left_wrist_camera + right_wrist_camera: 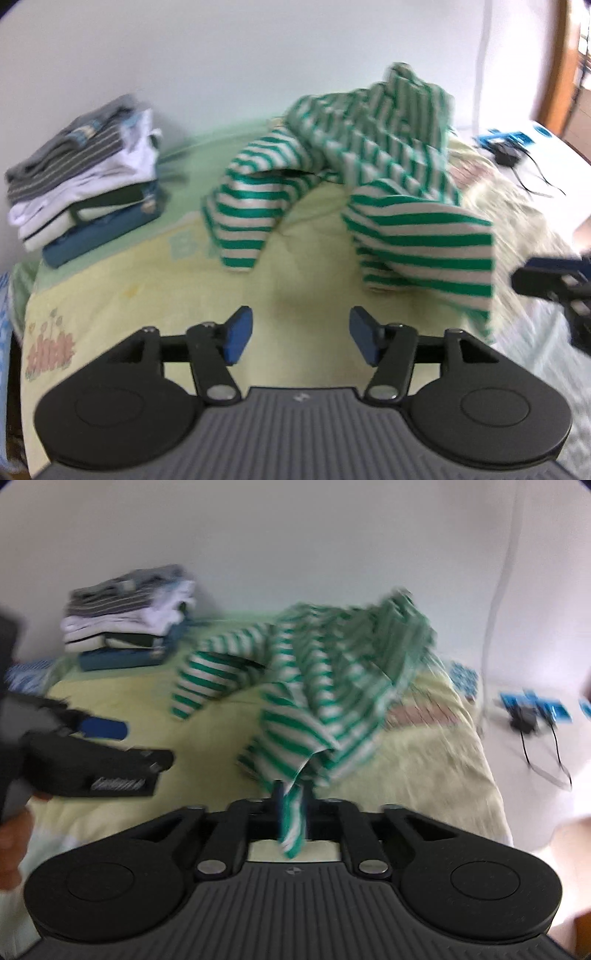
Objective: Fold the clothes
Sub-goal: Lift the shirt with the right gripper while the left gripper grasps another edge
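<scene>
Only blurred writing | yellow blanket (pixel 155 280) | striped garment (pixel 325 686) unlabelled

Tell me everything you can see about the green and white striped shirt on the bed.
The striped shirt is soft knit-looking cloth with green and white bands, unfolded and bunched, partly lifted above the pale yellow bedspread, with two sleeve-like parts hanging down. One edge is pinched in the right gripper. The left gripper stands open, apart from it. A stack of folded clothes sits to its left, not touching. The picture is blurred.

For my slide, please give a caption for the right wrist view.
Right hand-held gripper shut on a green striped shirt, lifted over the bed.
</scene>
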Demonstrator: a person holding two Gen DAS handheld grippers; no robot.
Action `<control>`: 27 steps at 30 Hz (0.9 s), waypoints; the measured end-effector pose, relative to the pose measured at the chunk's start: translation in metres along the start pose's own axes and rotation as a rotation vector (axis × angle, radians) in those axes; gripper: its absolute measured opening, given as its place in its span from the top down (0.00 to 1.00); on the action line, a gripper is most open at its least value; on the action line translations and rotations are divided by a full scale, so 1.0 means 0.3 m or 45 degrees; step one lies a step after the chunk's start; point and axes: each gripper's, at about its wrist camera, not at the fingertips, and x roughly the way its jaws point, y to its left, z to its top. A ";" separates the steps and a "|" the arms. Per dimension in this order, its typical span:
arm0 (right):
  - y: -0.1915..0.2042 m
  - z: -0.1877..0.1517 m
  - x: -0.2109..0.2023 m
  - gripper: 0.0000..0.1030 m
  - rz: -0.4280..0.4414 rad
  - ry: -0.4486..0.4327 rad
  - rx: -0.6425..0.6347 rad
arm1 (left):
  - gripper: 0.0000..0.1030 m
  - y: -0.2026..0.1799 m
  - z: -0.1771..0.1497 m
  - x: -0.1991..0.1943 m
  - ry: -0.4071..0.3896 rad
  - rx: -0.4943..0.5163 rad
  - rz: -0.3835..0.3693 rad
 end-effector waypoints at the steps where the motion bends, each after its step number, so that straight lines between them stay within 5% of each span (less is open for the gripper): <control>1: -0.028 0.006 0.012 0.63 -0.014 0.012 0.055 | 0.32 -0.014 -0.001 0.010 -0.003 0.026 -0.010; 3: -0.083 0.019 0.028 0.46 -0.038 0.003 0.169 | 0.24 -0.047 0.000 0.027 -0.020 0.071 -0.026; 6: -0.146 0.053 0.046 0.36 -0.094 -0.038 0.259 | 0.09 -0.101 0.003 0.053 -0.051 0.127 -0.052; 13: -0.242 0.166 0.206 0.31 -0.177 -0.050 0.294 | 0.01 -0.115 0.117 0.133 -0.052 0.003 -0.136; 24: -0.393 0.414 0.501 0.25 -0.281 -0.112 0.250 | 0.02 -0.180 0.161 0.314 0.085 -0.041 -0.069; 27: -0.421 0.439 0.574 0.25 -0.261 -0.064 0.275 | 0.17 -0.187 0.165 0.328 0.103 -0.054 -0.089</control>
